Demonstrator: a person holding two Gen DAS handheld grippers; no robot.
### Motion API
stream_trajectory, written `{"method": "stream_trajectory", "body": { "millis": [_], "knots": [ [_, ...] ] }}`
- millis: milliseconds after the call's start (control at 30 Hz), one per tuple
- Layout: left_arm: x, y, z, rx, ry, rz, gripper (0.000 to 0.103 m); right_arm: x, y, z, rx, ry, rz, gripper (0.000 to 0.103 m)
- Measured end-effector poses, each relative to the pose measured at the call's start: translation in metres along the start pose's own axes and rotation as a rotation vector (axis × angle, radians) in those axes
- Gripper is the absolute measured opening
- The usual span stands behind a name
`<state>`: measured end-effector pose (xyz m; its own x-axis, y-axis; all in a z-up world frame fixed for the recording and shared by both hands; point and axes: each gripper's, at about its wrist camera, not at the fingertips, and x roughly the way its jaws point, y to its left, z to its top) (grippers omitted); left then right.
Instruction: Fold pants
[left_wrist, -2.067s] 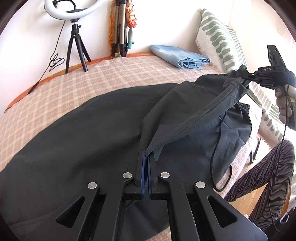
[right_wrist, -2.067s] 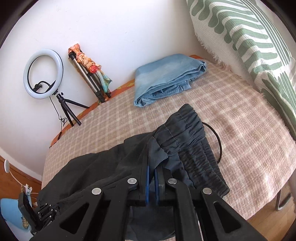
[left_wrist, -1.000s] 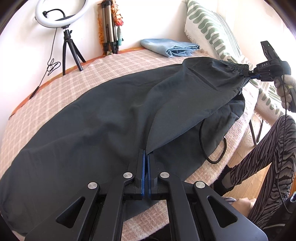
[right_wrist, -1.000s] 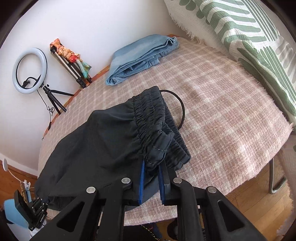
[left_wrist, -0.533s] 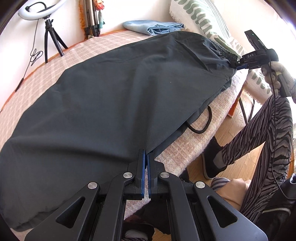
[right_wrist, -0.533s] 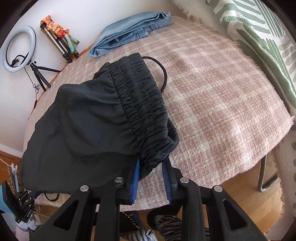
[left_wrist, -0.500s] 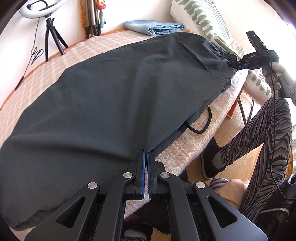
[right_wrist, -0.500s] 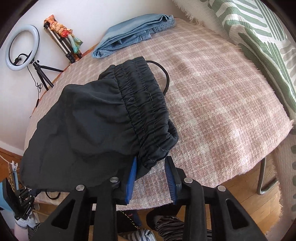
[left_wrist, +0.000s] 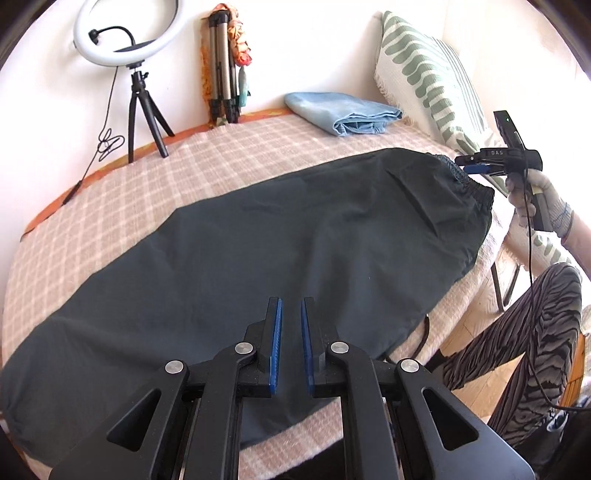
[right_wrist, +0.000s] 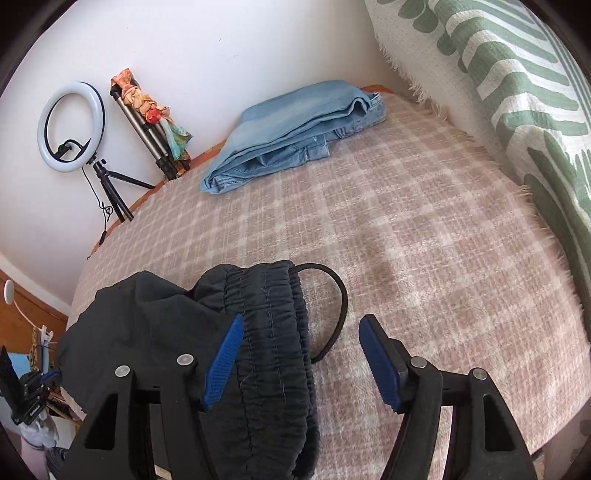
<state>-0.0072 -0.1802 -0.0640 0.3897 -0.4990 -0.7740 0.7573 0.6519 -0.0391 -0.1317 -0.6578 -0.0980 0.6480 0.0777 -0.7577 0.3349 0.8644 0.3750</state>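
Observation:
Dark grey pants (left_wrist: 280, 236) lie flat, folded lengthwise, across the checked pink bed cover (left_wrist: 207, 166). My left gripper (left_wrist: 291, 306) is open with a narrow gap, hovering over the pants' near edge, holding nothing. My right gripper (right_wrist: 301, 325) is wide open above the elastic waistband (right_wrist: 269, 332), which lies on the cover under it. In the left wrist view the right gripper (left_wrist: 476, 164) sits at the waistband end on the far right. A black drawstring loop (right_wrist: 332, 295) sticks out beside the waistband.
Folded blue jeans (left_wrist: 343, 114) lie at the back of the bed. A green-patterned cushion (left_wrist: 428, 74) leans at the right. A ring light (left_wrist: 129, 33) on a tripod and folded tripods (left_wrist: 221, 66) stand against the wall. The person's striped leg (left_wrist: 524, 332) is beside the bed's edge.
Both grippers have opened and let go of the pants. The pants now lie flat on the bed, and both grippers have lifted slightly off the cloth.

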Motion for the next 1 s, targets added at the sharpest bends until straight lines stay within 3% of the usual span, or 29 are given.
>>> {"method": "stream_trajectory", "body": {
  "millis": [100, 233, 333, 467, 533, 667, 800, 900, 1000],
  "knots": [
    [0.023, 0.0, 0.004, -0.021, 0.015, -0.02, 0.009, 0.025, -0.006, 0.009, -0.022, 0.012, 0.104, 0.069],
    [0.046, 0.019, -0.004, -0.057, 0.069, 0.016, 0.009, 0.05, -0.009, 0.014, -0.015, 0.064, 0.239, 0.071],
    [0.05, 0.044, -0.012, -0.133, 0.086, 0.033, 0.009, 0.062, -0.004, 0.015, -0.027, 0.099, 0.307, 0.071],
    [0.054, 0.07, -0.018, -0.23, 0.089, 0.027, 0.009, 0.07, 0.01, 0.012, -0.077, 0.104, 0.325, 0.072],
    [0.057, 0.075, -0.02, -0.251, 0.096, 0.022, 0.009, 0.075, 0.016, 0.009, -0.08, 0.124, 0.347, 0.056],
    [0.064, 0.072, -0.025, -0.23, 0.116, 0.025, 0.009, 0.073, 0.04, 0.001, -0.145, 0.123, 0.281, 0.045],
    [0.058, 0.069, -0.025, -0.197, 0.1, 0.042, 0.009, 0.042, 0.064, 0.003, -0.215, 0.038, 0.119, 0.04],
    [0.055, 0.071, -0.027, -0.208, 0.092, 0.025, 0.009, 0.006, 0.073, 0.018, -0.269, -0.076, -0.041, 0.038],
    [0.053, 0.065, -0.03, -0.201, 0.093, -0.003, 0.009, 0.001, 0.064, 0.036, -0.256, -0.084, -0.121, 0.038]
  ]
}}
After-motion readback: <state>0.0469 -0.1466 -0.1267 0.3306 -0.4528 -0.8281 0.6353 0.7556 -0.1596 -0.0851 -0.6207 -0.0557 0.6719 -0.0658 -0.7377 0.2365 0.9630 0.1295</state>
